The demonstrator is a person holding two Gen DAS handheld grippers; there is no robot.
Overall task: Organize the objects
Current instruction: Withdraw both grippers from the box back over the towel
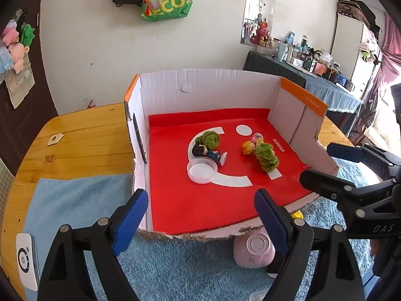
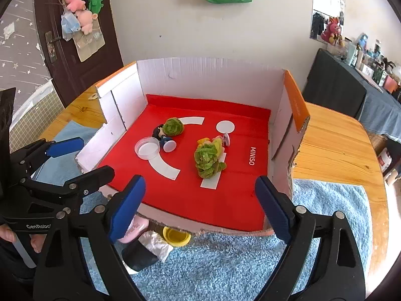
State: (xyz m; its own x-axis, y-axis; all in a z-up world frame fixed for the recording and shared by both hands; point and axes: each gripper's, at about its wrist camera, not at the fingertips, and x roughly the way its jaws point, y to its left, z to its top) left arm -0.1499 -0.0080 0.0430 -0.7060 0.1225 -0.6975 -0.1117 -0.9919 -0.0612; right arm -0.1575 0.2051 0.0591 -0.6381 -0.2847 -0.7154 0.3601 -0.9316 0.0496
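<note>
Two tongs in my hands, both spread wide, nothing between the pads; no earlier view to compare. Left tongs [image 1: 200,222] and right tongs [image 2: 201,209] hang over the near edge of the box, each in sight of the other's camera.

Largest first. Wooden desk [image 1: 82,135], rounded at the far left corner, bare wood open to the left and right of the box. Blue fluffy towel [image 1: 175,271] covers the near part of the desk, under both tongs.

Cardboard box [image 1: 208,87] sits on the desk: white walls on three sides, orange-trimmed rims, the near wall cut down to a ragged low lip. That low lip is the open way in; the side walls stand tall and close off left and right. Red mat [image 2: 200,200] lines the floor, its near half bare.

On the mat, mid to far: one green lettuce toy [image 2: 208,160] toward the right, touching a small yellow-and-pink figure [image 2: 213,141] behind it. Second green lettuce toy [image 2: 173,126] toward the left, against a dark-haired figurine [image 2: 160,134] lying down. Clear round lid [image 2: 147,150] just beside that figurine.

Outside the box, tucked at the lip on the towel: pink bowl [image 1: 254,250] overturned, yellow cup [image 2: 176,235], crumpled white plastic [image 2: 156,244].
</note>
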